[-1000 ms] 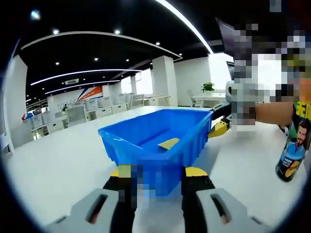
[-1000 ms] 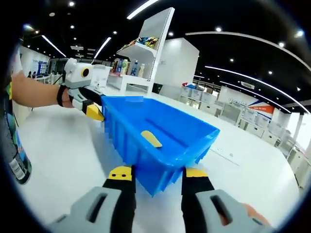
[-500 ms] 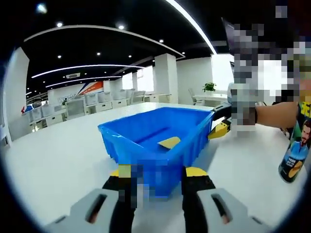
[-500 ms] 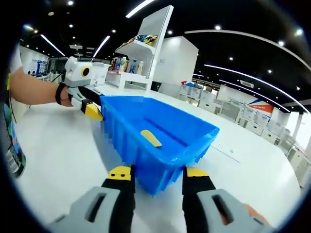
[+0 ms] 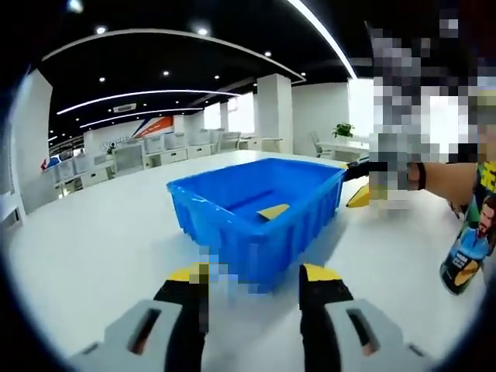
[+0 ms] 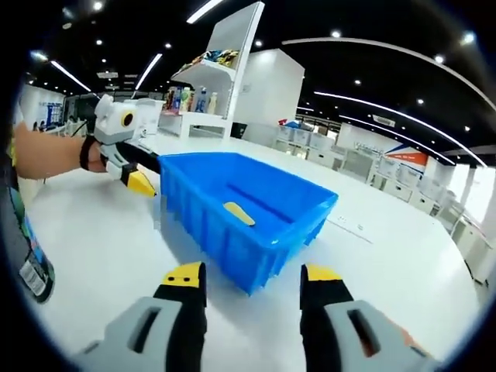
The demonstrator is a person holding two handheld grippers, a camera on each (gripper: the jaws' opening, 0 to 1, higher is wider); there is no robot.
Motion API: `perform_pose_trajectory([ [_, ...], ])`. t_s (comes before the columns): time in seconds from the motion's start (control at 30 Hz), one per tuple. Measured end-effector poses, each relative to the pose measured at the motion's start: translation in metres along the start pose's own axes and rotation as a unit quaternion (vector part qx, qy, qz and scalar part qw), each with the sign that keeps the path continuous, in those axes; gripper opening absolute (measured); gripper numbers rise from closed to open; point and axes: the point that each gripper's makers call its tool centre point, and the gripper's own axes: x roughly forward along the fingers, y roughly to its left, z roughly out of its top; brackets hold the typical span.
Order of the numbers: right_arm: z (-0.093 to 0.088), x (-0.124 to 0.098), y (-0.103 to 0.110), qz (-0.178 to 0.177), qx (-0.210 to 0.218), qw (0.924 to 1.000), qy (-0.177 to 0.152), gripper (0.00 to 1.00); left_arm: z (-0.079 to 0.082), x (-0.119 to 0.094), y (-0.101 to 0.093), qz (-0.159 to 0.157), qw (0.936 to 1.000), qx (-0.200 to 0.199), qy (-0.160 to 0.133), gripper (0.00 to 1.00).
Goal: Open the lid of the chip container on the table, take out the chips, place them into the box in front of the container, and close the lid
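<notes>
A blue plastic box (image 5: pixel 260 213) stands on the white table, with one yellow chip (image 5: pixel 273 211) lying inside it. In the right gripper view the same box (image 6: pixel 248 205) and chip (image 6: pixel 238 212) show from the opposite side. My left gripper (image 5: pixel 256 273) is open just short of the box's near corner, touching nothing. My right gripper (image 6: pixel 253 273) is open too, a little back from its corner. The dark chip container (image 5: pixel 465 252) stands upright at the right edge, its top hidden; it shows again as the container (image 6: pixel 31 267) at the left edge.
The white table (image 5: pixel 85 256) stretches wide around the box. The other gripper's yellow fingertip (image 5: pixel 359 196) sits by the box's far corner, as does a fingertip (image 6: pixel 142 183) in the right gripper view. A shelf with goods (image 6: pixel 203 85) stands behind.
Both grippers have drawn back from the box corners that their jaws straddled before. The box, the chip and the container have stayed put.
</notes>
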Motion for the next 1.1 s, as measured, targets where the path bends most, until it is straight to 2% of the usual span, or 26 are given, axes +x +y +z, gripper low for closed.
perform_pose_trajectory([
  [0.07,0.002,-0.009,0.001,-0.008,0.022,0.9997,0.0,0.48,0.001,-0.006,-0.003,-0.004,0.9999,-0.012,0.005,0.51],
  [0.17,0.001,-0.019,0.001,-0.019,0.032,0.9993,0.008,0.51,0.005,-0.019,-0.004,0.008,0.9999,-0.008,0.004,0.53],
  [0.2,-0.003,-0.025,0.001,-0.03,0.032,0.9989,0.018,0.53,0.006,-0.024,-0.005,0.01,0.9998,-0.014,0.005,0.53],
  [0.27,-0.008,-0.033,0.003,-0.03,0.03,0.9985,0.033,0.54,0.004,-0.034,-0.009,0.014,0.9996,-0.021,0.011,0.54],
  [0.43,-0.013,-0.061,0.011,-0.037,0.043,0.9979,0.03,0.54,0.002,-0.057,-0.023,0.016,0.9995,-0.019,0.021,0.57],
  [0.5,-0.016,-0.068,0.013,-0.04,0.052,0.9973,0.034,0.54,0.001,-0.068,-0.025,0.033,0.9989,-0.016,0.029,0.57],
  [0.6,-0.024,-0.088,0.018,-0.045,0.062,0.9962,0.04,0.55,0.002,-0.08,-0.037,0.036,0.9987,-0.007,0.033,0.57],
  [0.77,-0.032,-0.12,0.03,-0.046,0.099,0.993,0.047,0.57,0.001,-0.108,-0.067,0.024,0.9985,-0.002,0.049,0.6],
  [0.93,-0.038,-0.148,0.042,-0.042,0.124,0.9899,0.054,0.57,0.001,-0.131,-0.082,0.033,0.9978,-0.026,0.05,0.61],
  [1.03,-0.038,-0.164,0.048,-0.045,0.121,0.9901,0.055,0.57,-0.001,-0.143,-0.076,0.073,0.9955,-0.043,0.044,0.59],
  [1.1,-0.038,-0.177,0.052,-0.048,0.119,0.9902,0.055,0.57,-0.003,-0.15,-0.083,0.061,0.9954,-0.061,0.042,0.61],
])
